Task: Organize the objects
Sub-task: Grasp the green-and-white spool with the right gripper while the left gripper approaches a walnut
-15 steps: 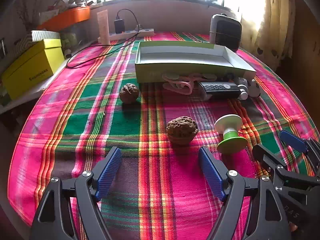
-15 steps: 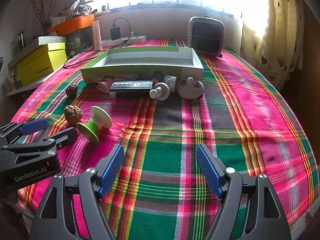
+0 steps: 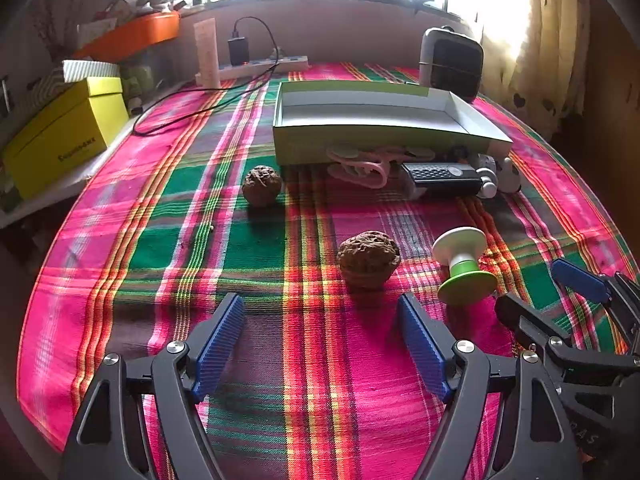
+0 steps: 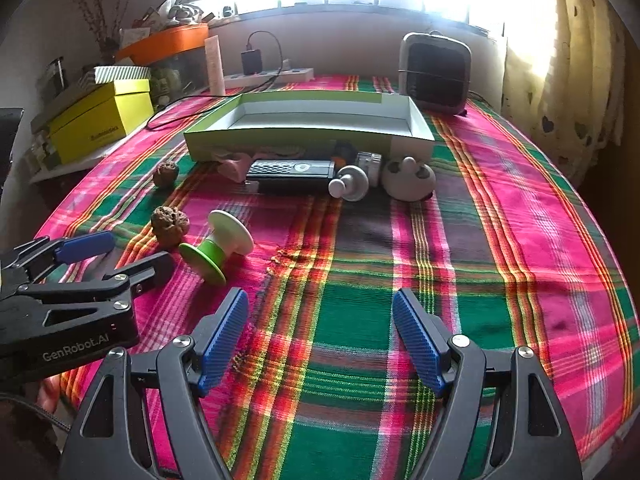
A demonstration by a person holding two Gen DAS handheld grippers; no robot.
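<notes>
Left wrist view: plaid tabletop (image 3: 240, 360) in pink, green and red fills the frame. Shallow green-and-white tray (image 3: 384, 120) sits at the far middle, interior bare as far as visible. Grey heater (image 3: 452, 64) behind its right end, yellow box (image 3: 64, 132) on a ledge far left, power strip (image 3: 260, 68) at the back wall.

Along the tray's near wall, touching or just beside it: pink looped item (image 3: 364, 168), black remote (image 3: 440, 176), small white pieces further right, too small to tell apart here. Right wrist view shows them better: remote (image 4: 290, 172), grey knob (image 4: 350, 188), white rounded toy (image 4: 408, 178).

Left claw (image 3: 320, 344) has its fingers wide apart with nothing between them, tilted down at the cloth. Near walnut (image 3: 368, 258) lies just ahead of the claw, slightly right of its centre line, closer to the right finger tip, not touching. Green-and-white spool (image 3: 464, 264) lies tipped on its side just right of that walnut. Far walnut (image 3: 262, 184) sits well ahead, near the tray's left corner.

Right claw (image 4: 320, 344) also spread wide, holding nothing, bare cloth ahead of it. From this view the spool (image 4: 218, 246) and near walnut (image 4: 170, 222) are off to its left, near the left claw's tips (image 4: 116, 256).
</notes>
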